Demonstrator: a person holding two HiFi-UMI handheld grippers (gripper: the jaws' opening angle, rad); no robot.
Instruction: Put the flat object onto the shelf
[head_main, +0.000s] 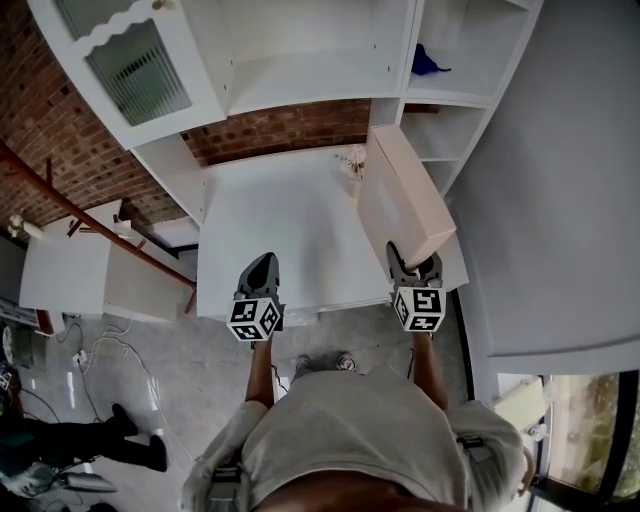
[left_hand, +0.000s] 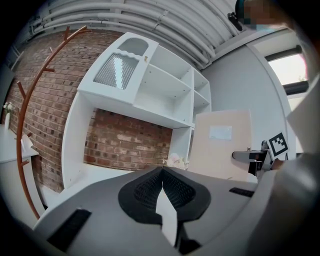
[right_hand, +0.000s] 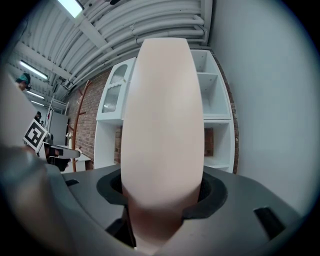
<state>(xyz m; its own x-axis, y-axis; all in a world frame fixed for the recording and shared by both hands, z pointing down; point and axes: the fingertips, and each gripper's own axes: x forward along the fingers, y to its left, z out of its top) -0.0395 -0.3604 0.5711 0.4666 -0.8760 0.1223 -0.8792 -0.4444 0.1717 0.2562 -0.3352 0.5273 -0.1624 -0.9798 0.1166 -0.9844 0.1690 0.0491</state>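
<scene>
Brickwork (head_main: 60, 130) is shown at far left, crossed by a slanting red-brown pole (head_main: 100, 228). A white shelf unit (head_main: 300, 80) is set against it, with a ribbed-glass door (head_main: 135, 65) at its upper left. Below the shelves a white table (head_main: 280, 220) is seen.

The left gripper (head_main: 262, 262) is held over the table's near edge. In its own view the left gripper (left_hand: 162, 170) is seen with jaws closed tip to tip and nothing between them.

A small bunch of pale flowers (head_main: 352, 162) is placed at the back of the table, just beside the box (head_main: 400, 195). This flat, pale box is carried on edge over the table's right side, in front of the unit's right-hand compartments and not on any shelf. Its near edge is clamped between the jaws of the right gripper (head_main: 414, 265), which are spread wide by its thickness. The box (right_hand: 162, 115) fills the middle of the right gripper view.

A blue thing (head_main: 428, 62) is lodged in an upper right compartment.
</scene>
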